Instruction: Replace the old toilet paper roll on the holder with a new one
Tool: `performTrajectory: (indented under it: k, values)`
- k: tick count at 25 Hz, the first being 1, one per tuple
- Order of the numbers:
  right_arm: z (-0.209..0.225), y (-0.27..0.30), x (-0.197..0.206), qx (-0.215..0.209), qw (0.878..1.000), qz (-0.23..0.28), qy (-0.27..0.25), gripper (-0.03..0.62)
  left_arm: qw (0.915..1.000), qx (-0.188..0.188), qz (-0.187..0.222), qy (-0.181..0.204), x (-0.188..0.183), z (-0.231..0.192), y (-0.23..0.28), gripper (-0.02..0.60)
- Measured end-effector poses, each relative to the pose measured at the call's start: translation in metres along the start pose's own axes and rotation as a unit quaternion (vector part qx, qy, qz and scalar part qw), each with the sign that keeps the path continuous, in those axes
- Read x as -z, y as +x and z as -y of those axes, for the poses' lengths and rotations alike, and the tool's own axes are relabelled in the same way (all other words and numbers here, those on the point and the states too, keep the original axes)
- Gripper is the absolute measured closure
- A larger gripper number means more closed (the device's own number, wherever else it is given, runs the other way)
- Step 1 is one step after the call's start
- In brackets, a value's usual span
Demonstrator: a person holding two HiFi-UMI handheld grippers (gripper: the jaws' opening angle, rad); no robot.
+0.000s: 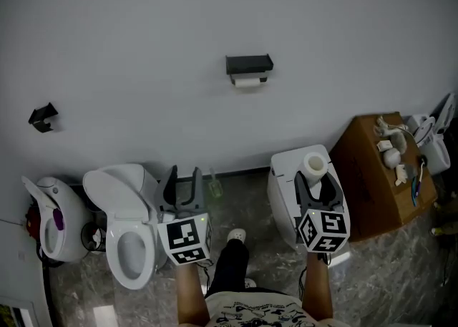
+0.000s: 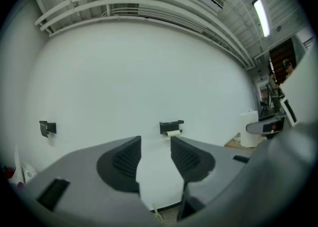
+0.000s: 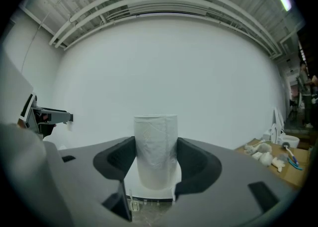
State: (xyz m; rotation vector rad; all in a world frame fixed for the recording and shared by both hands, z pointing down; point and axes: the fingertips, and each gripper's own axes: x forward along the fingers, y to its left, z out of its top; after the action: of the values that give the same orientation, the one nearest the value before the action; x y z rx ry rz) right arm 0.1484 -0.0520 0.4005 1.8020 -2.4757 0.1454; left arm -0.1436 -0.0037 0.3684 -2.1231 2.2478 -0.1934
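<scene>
The right gripper (image 1: 318, 184) had the new roll (image 3: 155, 146) upright between its jaws. Both pads lay against the roll's round side at about mid-height, and nothing showed under it, so it looked pinched and carried rather than resting on anything. The jaws stood wide only because the roll filled the gap.

The left gripper (image 2: 155, 146) had its jaws spread with nothing between them.

Straight beyond the left gripper's tips, well apart from them, the black holder (image 2: 171, 125) hung on the white wall (image 1: 143, 46). The old roll (image 2: 173, 133) lay just under it as a thin, pale cylinder.

The new roll should be light and soft, paper that dents under a hard squeeze, and likely wound on a card core. The present hold across its side seemed sound because it left both ends free for threading onto the holder. The old roll looked nearly spent. It would be very light and easy to crush, so it was probably best taken gently across its middle.

The holder's bar could not be made out at this distance, nor whether one end was open. How much paper remained on the old roll was also unclear. The right gripper view did not show the new roll's core.
</scene>
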Motion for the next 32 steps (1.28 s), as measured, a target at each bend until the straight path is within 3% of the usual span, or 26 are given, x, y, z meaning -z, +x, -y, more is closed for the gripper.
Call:
performTrajectory:
  k: [16, 24, 32]
  values:
    - [0.022, 0.173, -0.032, 0.033, 0.999, 0.001, -0.001, 0.326, 0.9982, 0.055, 0.019, 0.014, -0.028, -0.013, 0.205, 0.413]
    - [0.030, 0.225, -0.026, 0.051, 0.999, -0.009, 0.008, 0.326, 0.9960, 0.080, 0.007, 0.039, -0.020, -0.014, 0.264, 0.413]
    - [0.039, 0.247, -0.017, 0.058, 0.998, -0.018, 0.024, 0.324, 0.9944, 0.092, -0.007, 0.051, -0.011, -0.009, 0.291, 0.413]
